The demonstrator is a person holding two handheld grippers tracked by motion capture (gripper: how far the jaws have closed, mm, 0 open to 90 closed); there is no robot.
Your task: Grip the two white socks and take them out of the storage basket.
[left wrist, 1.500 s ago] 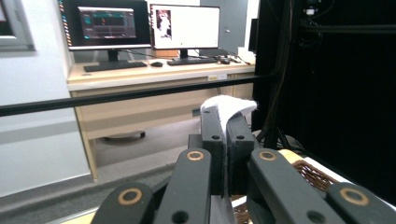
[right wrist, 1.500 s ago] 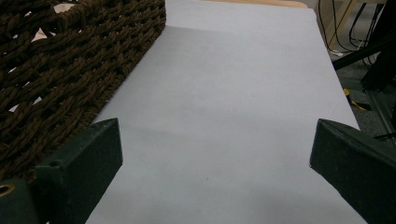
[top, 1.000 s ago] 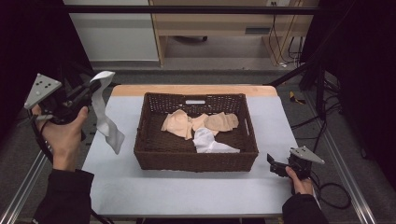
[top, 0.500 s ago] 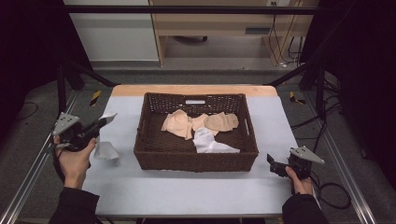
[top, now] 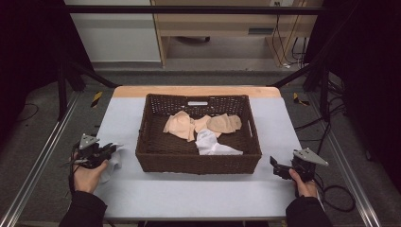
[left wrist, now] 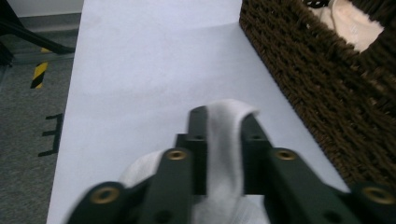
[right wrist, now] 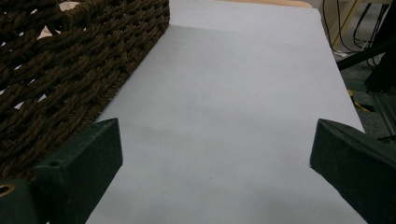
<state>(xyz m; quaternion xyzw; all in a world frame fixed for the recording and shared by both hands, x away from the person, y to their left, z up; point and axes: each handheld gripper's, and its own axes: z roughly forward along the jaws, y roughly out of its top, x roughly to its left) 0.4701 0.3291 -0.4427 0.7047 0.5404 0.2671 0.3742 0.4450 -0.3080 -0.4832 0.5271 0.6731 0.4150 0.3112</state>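
A white sock (left wrist: pixel 224 140) lies draped between the jaws of the left gripper (top: pixel 109 150) at the table's (top: pixel 198 198) left side, just outside the left wall of the woven basket (top: pixel 156 158). Its jaws have just been opening, and in the left gripper view the cloth runs lengthwise up the gap between them, its folded tip drooping over the jaw ends while the rest bunches on the tabletop underneath; the pads look slack on it rather than pinching. The sock's long axis runs with the jaws, parallel to the basket's left wall. The right gripper (top: pixel 279 168) rests well apart at the basket's far right corner, jaws wide and empty. The left hand (top: pixel 87 172) is by far the nearer.
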